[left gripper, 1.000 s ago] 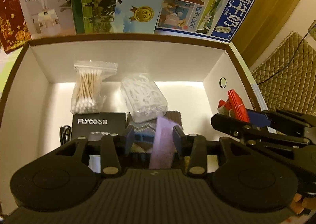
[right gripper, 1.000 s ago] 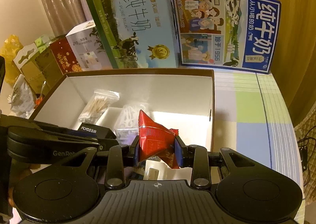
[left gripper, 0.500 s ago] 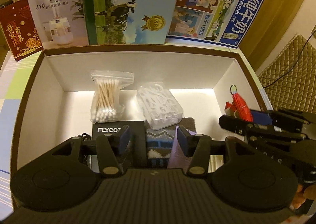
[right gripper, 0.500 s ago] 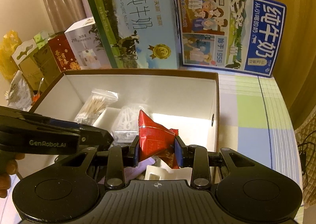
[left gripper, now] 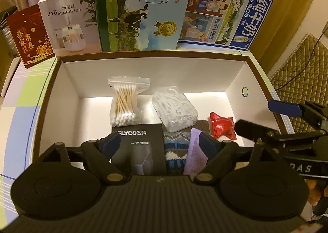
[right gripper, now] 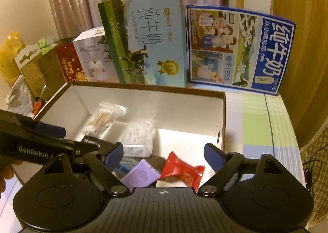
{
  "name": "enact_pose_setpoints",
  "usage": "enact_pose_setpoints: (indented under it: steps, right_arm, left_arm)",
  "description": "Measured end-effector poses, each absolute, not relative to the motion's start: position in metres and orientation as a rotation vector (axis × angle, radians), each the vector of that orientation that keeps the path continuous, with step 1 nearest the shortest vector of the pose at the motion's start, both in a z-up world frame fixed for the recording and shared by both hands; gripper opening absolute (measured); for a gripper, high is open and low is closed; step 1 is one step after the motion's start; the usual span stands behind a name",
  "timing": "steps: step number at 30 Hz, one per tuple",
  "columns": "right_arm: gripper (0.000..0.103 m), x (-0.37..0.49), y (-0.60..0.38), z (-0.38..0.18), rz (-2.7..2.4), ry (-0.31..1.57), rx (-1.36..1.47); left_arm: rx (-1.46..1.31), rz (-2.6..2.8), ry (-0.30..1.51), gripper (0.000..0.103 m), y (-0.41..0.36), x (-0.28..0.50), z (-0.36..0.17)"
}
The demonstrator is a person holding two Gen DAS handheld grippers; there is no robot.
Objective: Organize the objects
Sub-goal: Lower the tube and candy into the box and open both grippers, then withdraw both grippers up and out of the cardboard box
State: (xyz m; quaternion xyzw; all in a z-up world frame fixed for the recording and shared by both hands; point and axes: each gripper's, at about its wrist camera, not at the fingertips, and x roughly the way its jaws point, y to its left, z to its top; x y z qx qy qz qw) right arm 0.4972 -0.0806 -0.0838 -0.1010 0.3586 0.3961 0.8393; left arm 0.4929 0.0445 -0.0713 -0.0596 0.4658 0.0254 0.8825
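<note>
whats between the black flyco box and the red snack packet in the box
In the left wrist view, a patterned knit cloth and a purple packet lie between the FLYCO box and red packet.

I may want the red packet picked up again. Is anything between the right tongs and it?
Nothing visible. The right tongs hang open directly above the red packet, which lies uncovered on the box floor beside the purple packet. The left tongs are off to the side.

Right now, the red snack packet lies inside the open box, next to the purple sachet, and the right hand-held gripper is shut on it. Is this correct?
Not quite. The right hand-held gripper is open, and the red snack packet lies free between its spread fingers, as the right wrist view shows. The rest holds: it lies inside the open box, next to the purple sachet.
</note>
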Motion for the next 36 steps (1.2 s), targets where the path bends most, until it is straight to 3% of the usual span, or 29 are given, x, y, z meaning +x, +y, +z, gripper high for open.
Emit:
enact_pose_setpoints:
  steps: [8,36]
  right_arm:
    - [0.094,0.481,-0.1,-0.077,0.821,0.794,-0.159]
    - [0.096,0.393,-0.157,-0.043,0.796,0.792,-0.082]
  left_arm:
    - [-0.117,0.065,0.971,0.087,0.046,0.473,-0.058]
    - [-0.156,0.033,0.947,0.093,0.019,0.366,-0.022]
